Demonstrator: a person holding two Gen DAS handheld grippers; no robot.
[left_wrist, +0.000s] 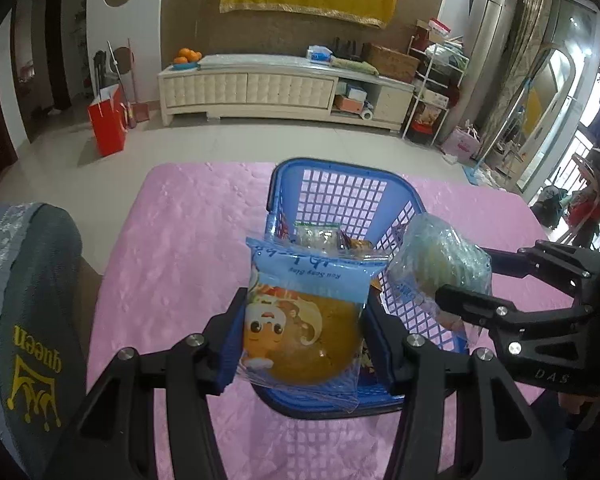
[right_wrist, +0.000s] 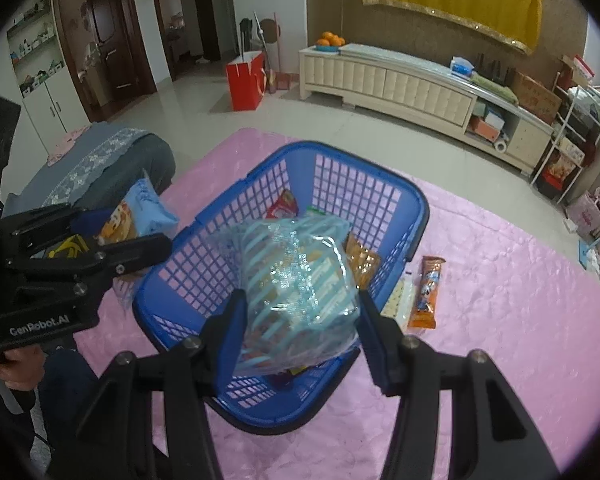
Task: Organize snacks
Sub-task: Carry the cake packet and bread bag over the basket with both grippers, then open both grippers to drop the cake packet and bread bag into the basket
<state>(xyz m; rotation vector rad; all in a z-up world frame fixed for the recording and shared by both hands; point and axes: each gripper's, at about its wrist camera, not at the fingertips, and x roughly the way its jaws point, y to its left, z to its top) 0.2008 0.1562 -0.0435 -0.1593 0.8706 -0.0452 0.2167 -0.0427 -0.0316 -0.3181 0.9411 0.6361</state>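
My left gripper (left_wrist: 304,332) is clamped on a blue snack packet (left_wrist: 300,320) with a cartoon face, its jaws about half spread and pressing both sides of the wrapper, low in the middle of the left view. My right gripper (right_wrist: 300,336) pinches a clear packet with pale blue stripes (right_wrist: 296,292) the same way, centre of the right view. Both packets hang over the blue basket (right_wrist: 380,184), which sits on the pink tablecloth (right_wrist: 500,320) with several snacks already inside. Right of the basket, an orange snack bar (right_wrist: 428,292) lies on the cloth beside a pale packet (right_wrist: 396,300).
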